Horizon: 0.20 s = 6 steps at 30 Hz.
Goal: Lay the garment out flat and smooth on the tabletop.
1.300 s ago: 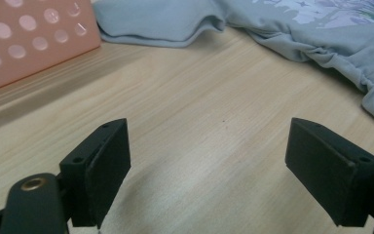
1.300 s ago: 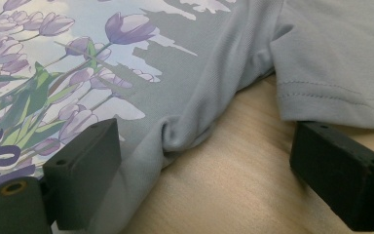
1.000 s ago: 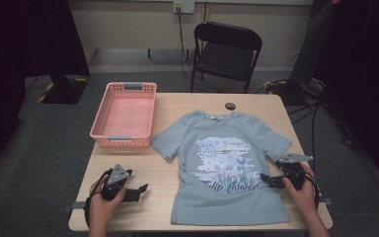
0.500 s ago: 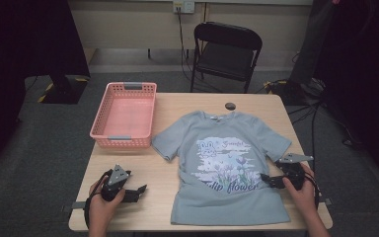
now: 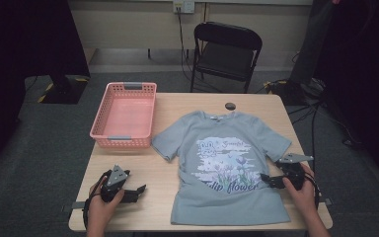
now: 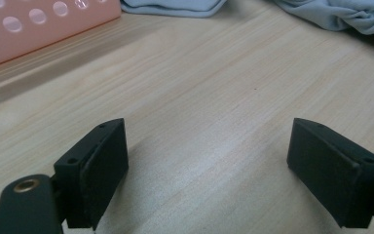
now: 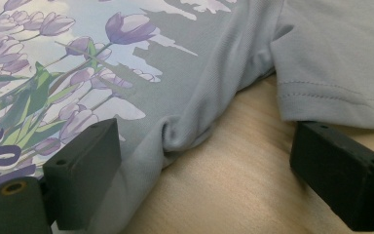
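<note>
High view: the grey T-shirt (image 5: pixel 227 165) lies flat on the worktop (image 5: pixel 168 101), collar at twelve o'clock. Its side seam sits between the right gripper's (image 5: pixel 270 178) released fingers (image 7: pixel 85 165). The left gripper (image 5: pixel 134 191), also released, rests at eight o'clock, well apart.
</note>
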Available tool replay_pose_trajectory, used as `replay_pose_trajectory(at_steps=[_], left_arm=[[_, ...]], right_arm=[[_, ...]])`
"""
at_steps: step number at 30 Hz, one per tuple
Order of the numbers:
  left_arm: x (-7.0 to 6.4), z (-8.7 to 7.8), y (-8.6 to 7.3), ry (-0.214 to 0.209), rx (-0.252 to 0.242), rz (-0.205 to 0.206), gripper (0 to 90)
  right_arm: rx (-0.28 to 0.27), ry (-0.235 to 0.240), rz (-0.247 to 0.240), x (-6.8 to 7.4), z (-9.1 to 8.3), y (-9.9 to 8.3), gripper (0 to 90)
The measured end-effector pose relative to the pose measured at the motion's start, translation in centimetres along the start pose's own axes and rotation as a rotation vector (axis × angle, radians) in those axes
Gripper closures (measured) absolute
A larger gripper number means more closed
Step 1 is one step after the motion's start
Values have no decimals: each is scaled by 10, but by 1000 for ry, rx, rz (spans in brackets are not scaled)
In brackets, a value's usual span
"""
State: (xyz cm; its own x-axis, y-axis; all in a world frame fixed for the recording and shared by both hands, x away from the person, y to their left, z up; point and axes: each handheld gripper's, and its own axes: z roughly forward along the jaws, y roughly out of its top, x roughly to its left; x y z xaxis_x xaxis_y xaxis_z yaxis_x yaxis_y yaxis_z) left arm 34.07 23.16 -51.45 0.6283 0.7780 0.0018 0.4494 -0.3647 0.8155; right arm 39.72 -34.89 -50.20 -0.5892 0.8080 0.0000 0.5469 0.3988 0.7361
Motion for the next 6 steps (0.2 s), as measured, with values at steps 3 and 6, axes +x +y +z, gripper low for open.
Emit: replay_pose_trajectory(at_steps=[3, 6], left_arm=[[0, 0, 0, 2, 0, -2, 141], [0, 0, 0, 3, 0, -1, 141]], right_arm=[[0, 0, 0, 0, 0, 0, 103], [0, 0, 1, 0, 0, 0, 103]])
